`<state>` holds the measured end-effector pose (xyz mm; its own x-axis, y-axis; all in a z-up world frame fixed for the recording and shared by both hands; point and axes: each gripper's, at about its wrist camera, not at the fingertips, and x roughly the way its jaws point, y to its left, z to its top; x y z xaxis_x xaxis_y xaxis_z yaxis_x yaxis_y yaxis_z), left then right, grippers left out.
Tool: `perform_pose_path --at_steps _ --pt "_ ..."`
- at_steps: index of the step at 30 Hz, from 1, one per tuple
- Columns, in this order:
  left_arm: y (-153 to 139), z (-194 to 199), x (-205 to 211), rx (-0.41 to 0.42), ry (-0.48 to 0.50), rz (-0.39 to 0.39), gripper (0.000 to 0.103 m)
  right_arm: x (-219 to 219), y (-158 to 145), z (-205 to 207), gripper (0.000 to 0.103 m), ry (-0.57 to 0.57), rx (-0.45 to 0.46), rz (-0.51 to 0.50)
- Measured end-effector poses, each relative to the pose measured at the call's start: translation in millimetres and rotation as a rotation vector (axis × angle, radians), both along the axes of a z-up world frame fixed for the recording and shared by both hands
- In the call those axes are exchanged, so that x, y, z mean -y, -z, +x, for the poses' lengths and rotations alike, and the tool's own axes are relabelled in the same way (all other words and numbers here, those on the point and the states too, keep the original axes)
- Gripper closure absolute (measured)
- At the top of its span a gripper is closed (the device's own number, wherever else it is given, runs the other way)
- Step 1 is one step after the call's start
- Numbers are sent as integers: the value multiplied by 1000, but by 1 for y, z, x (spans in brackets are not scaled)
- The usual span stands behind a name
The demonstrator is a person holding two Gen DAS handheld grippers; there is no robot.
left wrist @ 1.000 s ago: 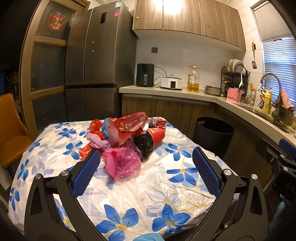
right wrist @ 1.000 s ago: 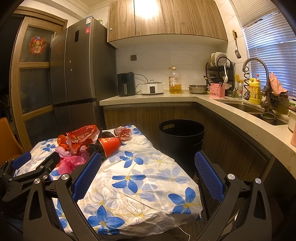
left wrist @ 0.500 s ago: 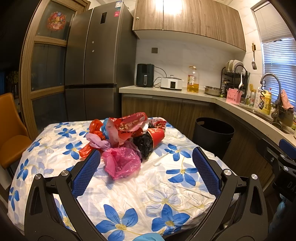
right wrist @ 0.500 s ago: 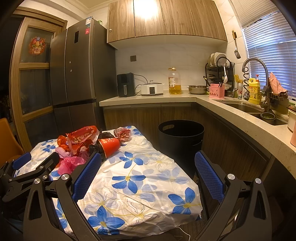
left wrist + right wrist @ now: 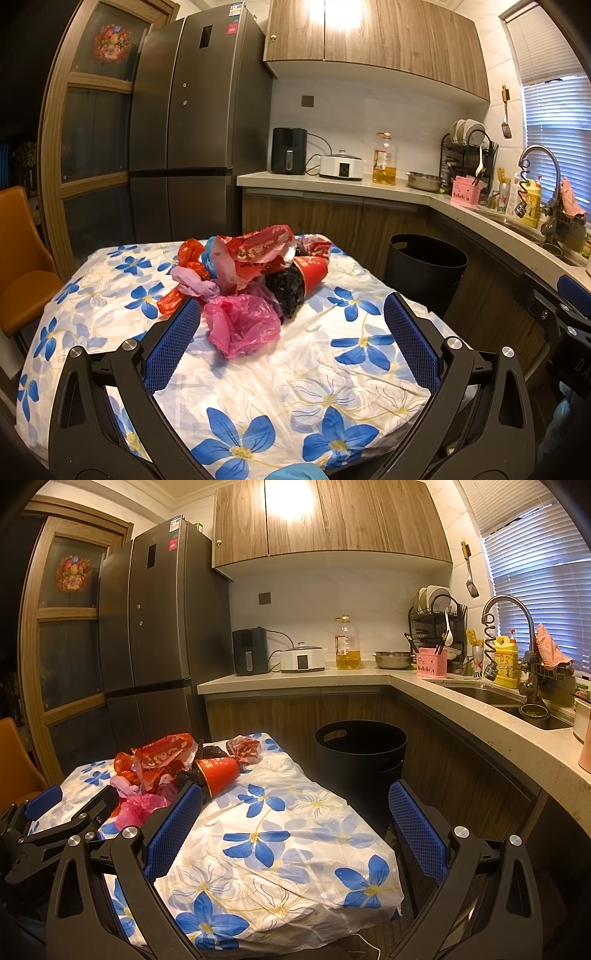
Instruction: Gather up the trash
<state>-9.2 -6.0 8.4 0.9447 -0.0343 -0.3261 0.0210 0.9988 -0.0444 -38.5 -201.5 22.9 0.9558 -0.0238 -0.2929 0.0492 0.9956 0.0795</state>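
From the left wrist camera, the left gripper (image 5: 291, 332) hangs above the near part of a table under a blue-flowered tablecloth (image 5: 332, 369), its blue-padded fingers (image 5: 173, 347) spread wide and holding nothing. A trash pile (image 5: 251, 273) lies on the cloth ahead, toward the far side of the table. Its nearest piece, a crumpled pink plastic bag (image 5: 242, 323), sits just ahead of the finger gap. Behind it are a black plastic bag (image 5: 286, 290), a tipped red paper cup (image 5: 312, 271) and red printed wrappers (image 5: 258, 249). A black trash bin (image 5: 424, 271) stands on the floor right of the table, against the counter cabinets.

From the right wrist camera, the right gripper (image 5: 295, 825) is likewise spread wide and empty, over the table's right portion. The trash pile (image 5: 166, 768) lies to the left of its left finger, with the red paper cup (image 5: 219, 773) lying on its side at the near edge. The trash bin (image 5: 360, 768) stands beyond the table corner, between the two fingers. The left gripper (image 5: 66, 808) shows at the far left, also open.
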Motion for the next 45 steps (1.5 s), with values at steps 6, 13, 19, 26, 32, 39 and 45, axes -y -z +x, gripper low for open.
perform_pose_path --at_steps 6,13,19,26,32,39,45 --pt "-2 1 0 5 1 -5 6 0 -1 0 5 -2 2 -1" --pt "-4 2 -4 10 3 -6 6 -1 0 2 5 -2 6 -1" --pt "-4 3 -4 10 3 -6 6 -1 0 2 5 -3 6 -1" --pt "-3 2 -3 11 3 -7 6 -2 0 2 5 -3 7 -1" --pt "-5 3 -5 13 2 -10 6 -2 0 2 5 -6 10 -1" --pt "-6 4 -7 13 0 -12 6 -6 4 6 5 -14 10 -1" --pt "-6 2 -12 18 -12 -14 6 -8 8 8 5 -27 13 2"
